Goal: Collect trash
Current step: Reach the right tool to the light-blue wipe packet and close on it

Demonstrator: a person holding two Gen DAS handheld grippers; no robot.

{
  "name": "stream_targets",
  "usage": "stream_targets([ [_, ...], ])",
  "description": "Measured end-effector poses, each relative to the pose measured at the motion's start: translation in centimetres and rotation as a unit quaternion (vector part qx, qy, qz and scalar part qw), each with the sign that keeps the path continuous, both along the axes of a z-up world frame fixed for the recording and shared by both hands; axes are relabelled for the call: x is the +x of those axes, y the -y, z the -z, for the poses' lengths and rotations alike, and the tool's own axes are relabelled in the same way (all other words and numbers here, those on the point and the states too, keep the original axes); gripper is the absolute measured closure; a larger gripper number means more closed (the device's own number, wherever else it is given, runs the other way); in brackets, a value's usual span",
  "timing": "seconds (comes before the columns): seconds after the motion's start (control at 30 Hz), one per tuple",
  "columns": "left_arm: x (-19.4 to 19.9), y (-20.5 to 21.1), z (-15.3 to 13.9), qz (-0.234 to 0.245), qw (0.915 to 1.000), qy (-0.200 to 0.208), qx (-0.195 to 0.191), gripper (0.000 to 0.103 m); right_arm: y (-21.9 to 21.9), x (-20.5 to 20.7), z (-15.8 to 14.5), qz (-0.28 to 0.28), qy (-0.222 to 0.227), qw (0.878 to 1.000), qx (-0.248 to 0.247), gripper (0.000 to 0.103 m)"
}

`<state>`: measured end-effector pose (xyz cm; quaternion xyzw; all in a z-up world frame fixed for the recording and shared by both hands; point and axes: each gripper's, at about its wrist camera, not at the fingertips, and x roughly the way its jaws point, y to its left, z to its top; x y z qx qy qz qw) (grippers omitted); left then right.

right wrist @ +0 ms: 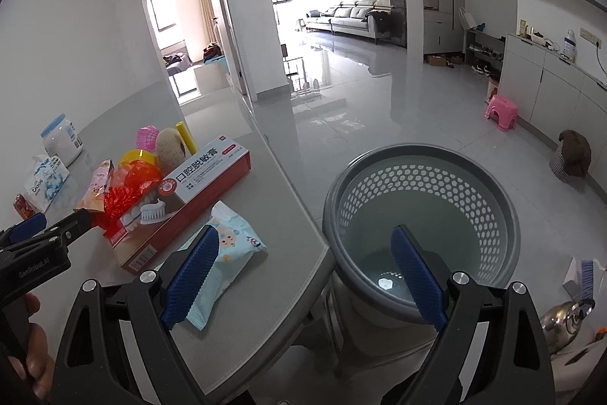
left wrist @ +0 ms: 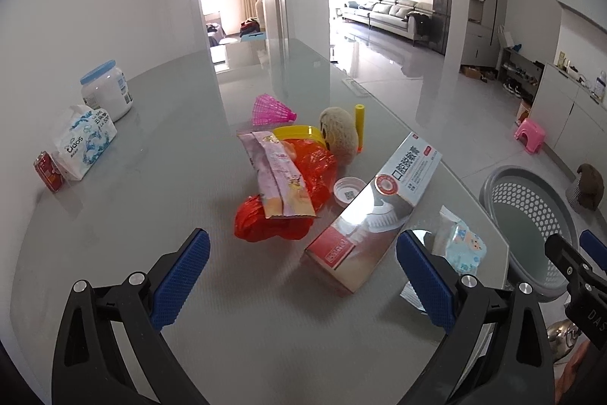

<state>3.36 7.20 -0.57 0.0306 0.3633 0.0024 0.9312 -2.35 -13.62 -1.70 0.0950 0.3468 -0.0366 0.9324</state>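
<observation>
i'm at the start of a pick: nothing is held yet. my left gripper hangs wide open above the table, facing the pile: a red bag under a pink wrapper, a cap and a toothpaste box. my right gripper is also wide open and empty, over the table edge beside the bin, which looks empty but for a pale speck. a wipes pack lies just by its left finger. next i'd likely lower onto the nearest piece, close, then carry it over the bin.
</observation>
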Motion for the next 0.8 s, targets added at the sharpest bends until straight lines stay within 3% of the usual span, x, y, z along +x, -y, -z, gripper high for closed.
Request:
stream_targets([
  [0.37,1.2,-4.5,1.7,-0.041,0.9990,-0.017,0.003,0.006,-4.1,2.4,2.2,-0.046,-0.040,0.998,0.014,0.015],
  [0.8,1.3,-4.7,2.6,-0.041,0.9988,-0.026,0.005,0.006,-6.7,5.0,4.0,-0.027,-0.086,0.996,0.018,0.015],
])
